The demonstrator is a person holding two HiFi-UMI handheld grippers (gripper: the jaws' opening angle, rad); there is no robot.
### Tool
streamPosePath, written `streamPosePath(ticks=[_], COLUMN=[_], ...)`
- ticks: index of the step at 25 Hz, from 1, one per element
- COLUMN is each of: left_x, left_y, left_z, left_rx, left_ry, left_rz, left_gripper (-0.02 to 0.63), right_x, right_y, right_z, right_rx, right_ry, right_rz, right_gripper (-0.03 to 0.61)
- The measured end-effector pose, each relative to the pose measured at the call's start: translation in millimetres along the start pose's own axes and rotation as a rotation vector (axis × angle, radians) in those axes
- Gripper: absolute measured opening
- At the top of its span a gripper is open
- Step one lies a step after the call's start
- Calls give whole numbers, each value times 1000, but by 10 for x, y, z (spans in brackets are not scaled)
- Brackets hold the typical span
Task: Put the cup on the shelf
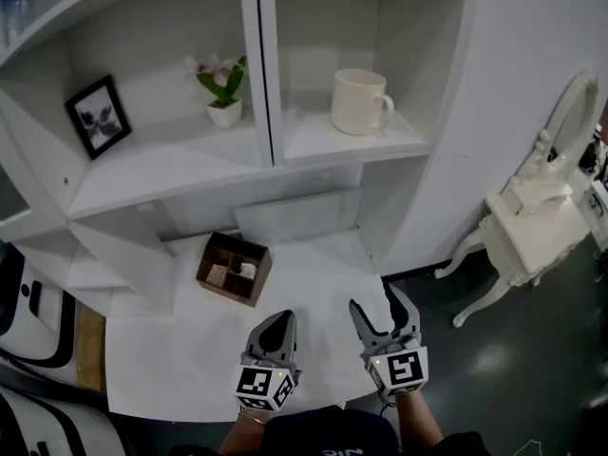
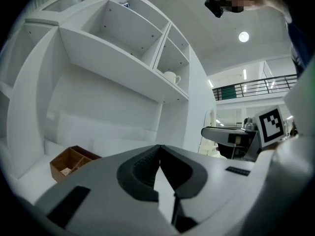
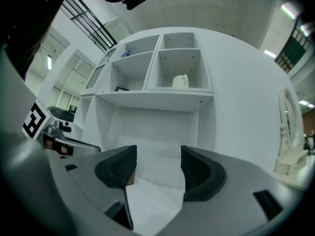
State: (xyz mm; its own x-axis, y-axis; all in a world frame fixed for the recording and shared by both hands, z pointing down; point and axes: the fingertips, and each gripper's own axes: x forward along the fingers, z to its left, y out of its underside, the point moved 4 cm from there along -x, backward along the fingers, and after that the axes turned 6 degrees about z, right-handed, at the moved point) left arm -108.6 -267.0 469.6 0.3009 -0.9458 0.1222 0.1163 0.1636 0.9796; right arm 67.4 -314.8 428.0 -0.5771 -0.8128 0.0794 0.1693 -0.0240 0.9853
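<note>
A cream cup (image 1: 358,101) stands upright in the right compartment of the white shelf (image 1: 342,145), handle to the right. It shows small in the left gripper view as the cup (image 2: 171,76) and in the right gripper view as the cup (image 3: 180,80). Both grippers hang low over the white desk (image 1: 180,359), far below the cup. My left gripper (image 1: 276,322) is shut with nothing between its jaws. My right gripper (image 1: 375,305) is open and empty.
A brown wooden divided box (image 1: 234,269) sits on the desk ahead of the left gripper. On the left shelf compartment stand a small potted flower (image 1: 223,88) and a black picture frame (image 1: 99,115). A white ornate dressing table (image 1: 532,221) stands at the right.
</note>
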Motion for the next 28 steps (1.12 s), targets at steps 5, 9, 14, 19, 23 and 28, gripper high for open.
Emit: streamPosePath(ticks=[5,9,14,19,23,28], left_x=[-54,-106,-170,-168,-146,-141], left_y=[322,522,700,673,650,639], left_z=[18,-10,-22,-7,-57,-235], left_rx=[-13,-20,-8,-17,-14,-22], left_ry=[-23,-14,-28,-38,-14,85], left_rz=[53,87,144,137,134,116], left_gripper=[3,3,3,3,3,3], right_x=[-78,-139,-206,-253,-264,-311], right_y=[376,704,973,1032,934,895], right_z=[93,196,378,340,291,294], right_rx=[47,81,93,115,93,72], right_ry=[-11,-34,-81,-59,-36,-38], right_rz=[90,160,239,246,208,198], right_gripper=[287,282,281,202,96,11])
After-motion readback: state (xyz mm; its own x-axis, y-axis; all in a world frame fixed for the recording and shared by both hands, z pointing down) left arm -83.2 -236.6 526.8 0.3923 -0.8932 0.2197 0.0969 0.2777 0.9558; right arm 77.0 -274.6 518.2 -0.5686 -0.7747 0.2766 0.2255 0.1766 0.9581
